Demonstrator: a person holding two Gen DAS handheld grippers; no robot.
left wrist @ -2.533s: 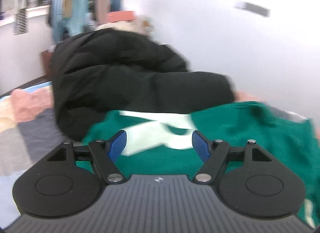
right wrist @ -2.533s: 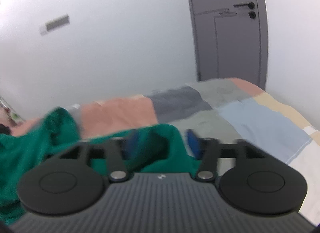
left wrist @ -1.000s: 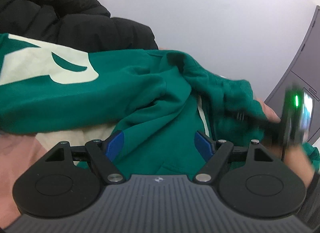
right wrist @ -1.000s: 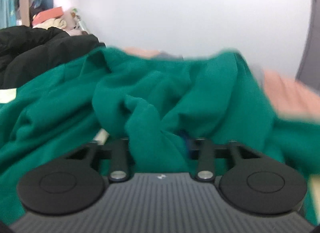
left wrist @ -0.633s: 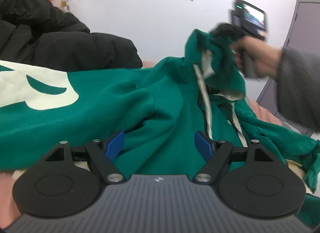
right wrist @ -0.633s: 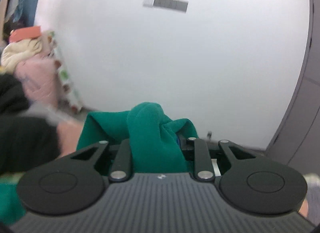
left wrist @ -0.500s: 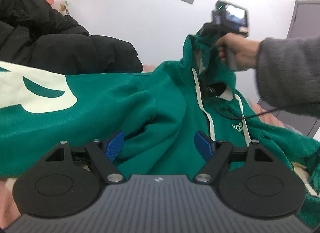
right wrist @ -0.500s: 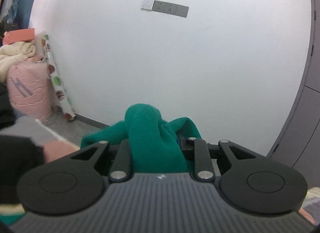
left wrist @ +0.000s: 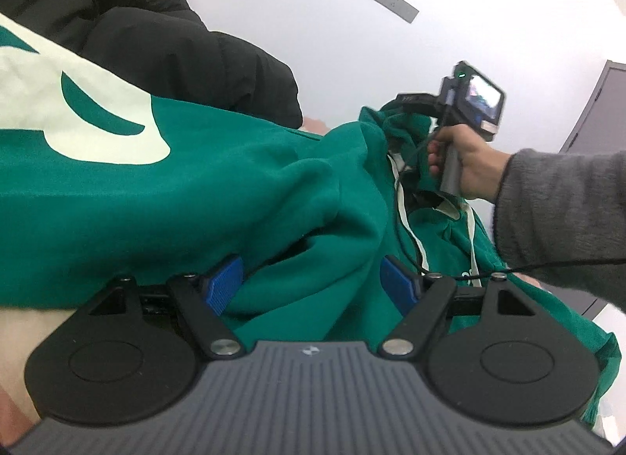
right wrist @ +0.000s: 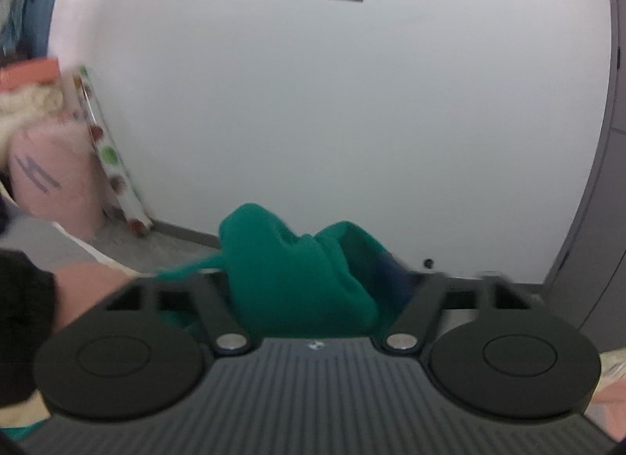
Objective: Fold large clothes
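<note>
Green hoodie point(left wrist: 242, 185) lay spread and crumpled on the bed, with its big pale letter print toward the left and its hood end with white drawstrings toward the right. I judged the folding to be at an early stage: no clean fold was visible, and the cloth was bunched in thick ridges.

Left gripper point(left wrist: 309, 283) stood wide open, with a ridge of green cloth between the blue pads but not pressed by them. Right gripper point(right wrist: 313, 279) had just been opening; its jaws were wide, and a lump of the hood lay loosely between them, raised above the bed.

Behind the hoodie, a black padded jacket point(left wrist: 164, 36) lay touching its far edge, and it may hinder flattening the garment there. A thin black cable point(left wrist: 547, 263) crossed over the right side.
</note>
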